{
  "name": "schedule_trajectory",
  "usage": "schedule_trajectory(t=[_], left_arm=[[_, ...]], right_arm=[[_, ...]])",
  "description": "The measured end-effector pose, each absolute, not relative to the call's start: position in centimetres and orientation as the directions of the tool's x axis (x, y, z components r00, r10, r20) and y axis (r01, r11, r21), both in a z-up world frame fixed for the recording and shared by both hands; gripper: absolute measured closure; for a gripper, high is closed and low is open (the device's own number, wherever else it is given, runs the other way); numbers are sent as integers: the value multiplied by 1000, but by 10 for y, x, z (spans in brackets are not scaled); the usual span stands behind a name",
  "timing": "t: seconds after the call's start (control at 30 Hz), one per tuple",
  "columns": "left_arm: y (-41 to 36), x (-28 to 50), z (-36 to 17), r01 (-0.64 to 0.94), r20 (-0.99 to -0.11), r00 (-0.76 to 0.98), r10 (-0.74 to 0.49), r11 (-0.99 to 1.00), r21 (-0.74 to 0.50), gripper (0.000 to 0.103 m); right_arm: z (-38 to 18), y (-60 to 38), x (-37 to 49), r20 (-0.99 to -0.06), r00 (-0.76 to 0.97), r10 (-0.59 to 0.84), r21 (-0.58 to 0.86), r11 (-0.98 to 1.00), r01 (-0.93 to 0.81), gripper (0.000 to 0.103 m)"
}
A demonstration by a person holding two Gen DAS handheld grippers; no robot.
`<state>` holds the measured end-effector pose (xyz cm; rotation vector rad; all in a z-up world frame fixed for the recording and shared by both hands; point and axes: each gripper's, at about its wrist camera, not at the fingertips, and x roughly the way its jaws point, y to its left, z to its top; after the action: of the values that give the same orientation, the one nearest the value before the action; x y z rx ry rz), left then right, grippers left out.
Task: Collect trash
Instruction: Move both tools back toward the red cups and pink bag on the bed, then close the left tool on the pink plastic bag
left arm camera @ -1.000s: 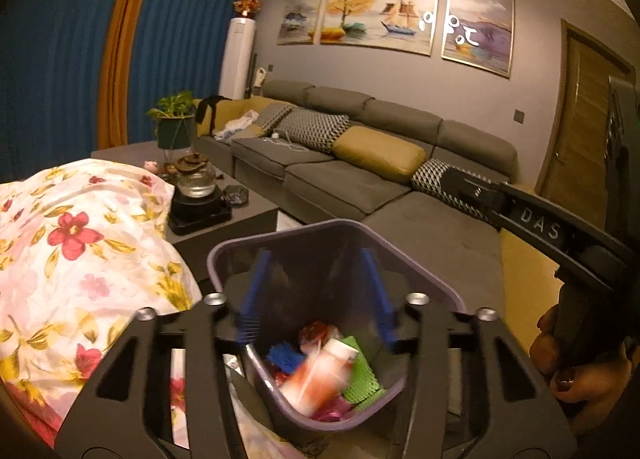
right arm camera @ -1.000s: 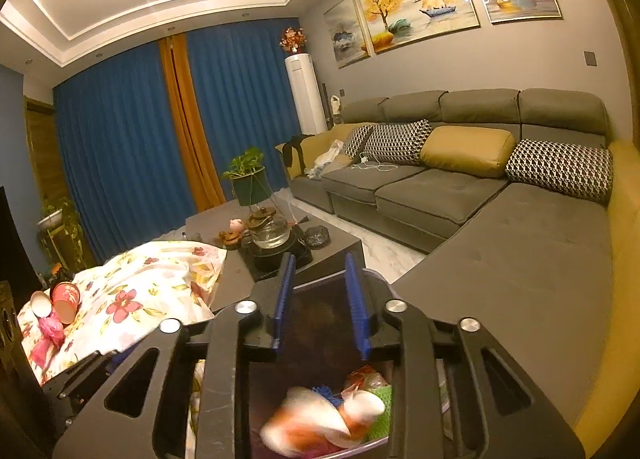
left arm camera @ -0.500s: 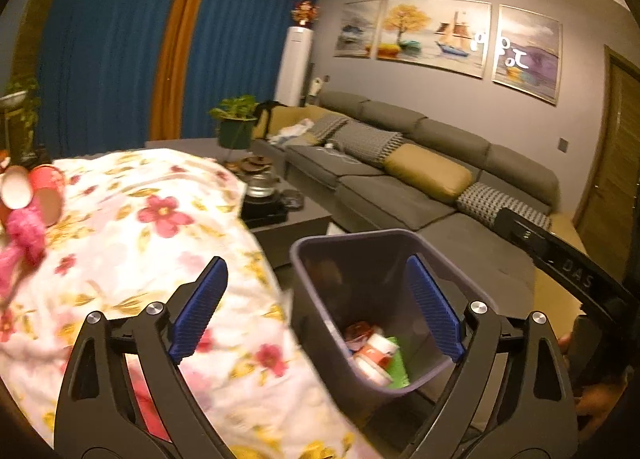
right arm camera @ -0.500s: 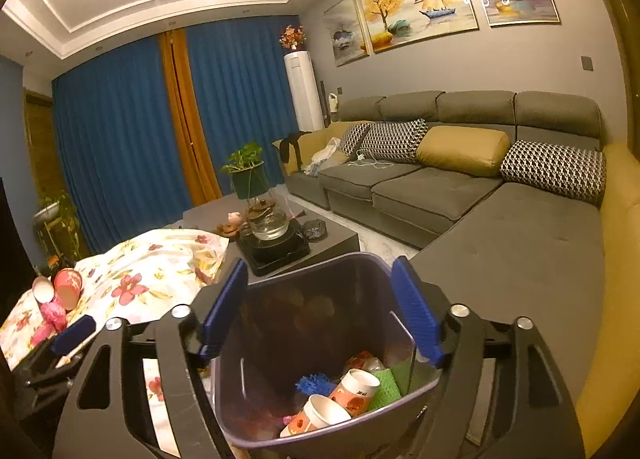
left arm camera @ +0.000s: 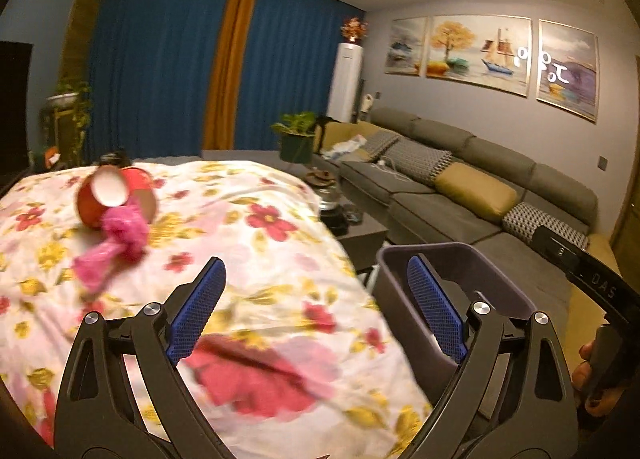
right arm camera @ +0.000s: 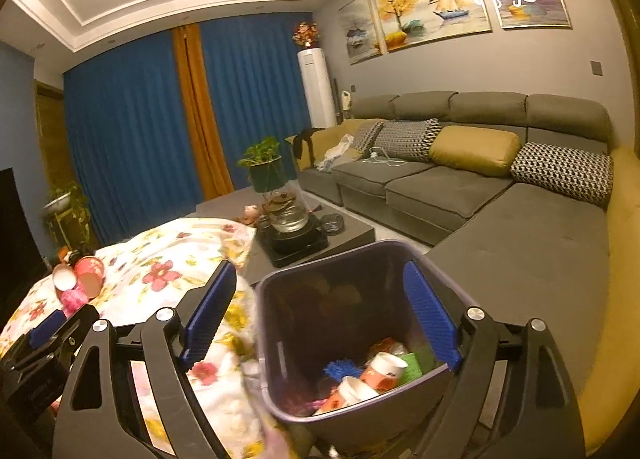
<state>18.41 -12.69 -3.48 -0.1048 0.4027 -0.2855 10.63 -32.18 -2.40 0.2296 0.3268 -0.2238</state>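
Left wrist view shows the left claw (left arm camera: pixel 316 315) spread empty over the bench (left arm camera: pixel 256 195), best aimed squarely at the far-left red cup (left arm camera: pixel 105 199), while the right claw (right arm camera: pixel 320 317) is opening above the bin (right arm camera: pixel 308 283).

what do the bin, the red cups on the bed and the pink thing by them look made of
Bin: smooth, slightly glossy grey-purple plastic, judging by its thin moulded rim. Red cups: probably paper, matte white inside with a printed red outside. Pink thing: soft and fluffy, maybe plush or crumpled tissue; too blurred to tell.
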Motion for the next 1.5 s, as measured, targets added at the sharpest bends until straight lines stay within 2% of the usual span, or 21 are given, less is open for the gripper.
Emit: schedule_trajectory(t=[0.67,1.03,1.23,1.43,1.5], left_arm=[[8,188,-36,-35,-386,922,-13,992,-118,12],[22,238,-34,-33,-393,920,-1,996,-81,12],[10,281,-44,13,-437,899,-26,999,-32,13],[10,309,-59,43,-517,854,-62,998,-47,33],[12,314,-65,50,-540,838,-78,996,-67,50]], right_arm=[[-24,-186,162,-358,930,77,162,987,-19,20],[-21,-154,203,-355,926,126,169,983,-69,20],[-22,-150,224,-360,924,126,173,983,-67,20],[-25,-148,238,-371,921,122,169,984,-62,20],[-25,-145,241,-375,919,126,169,983,-66,20]])
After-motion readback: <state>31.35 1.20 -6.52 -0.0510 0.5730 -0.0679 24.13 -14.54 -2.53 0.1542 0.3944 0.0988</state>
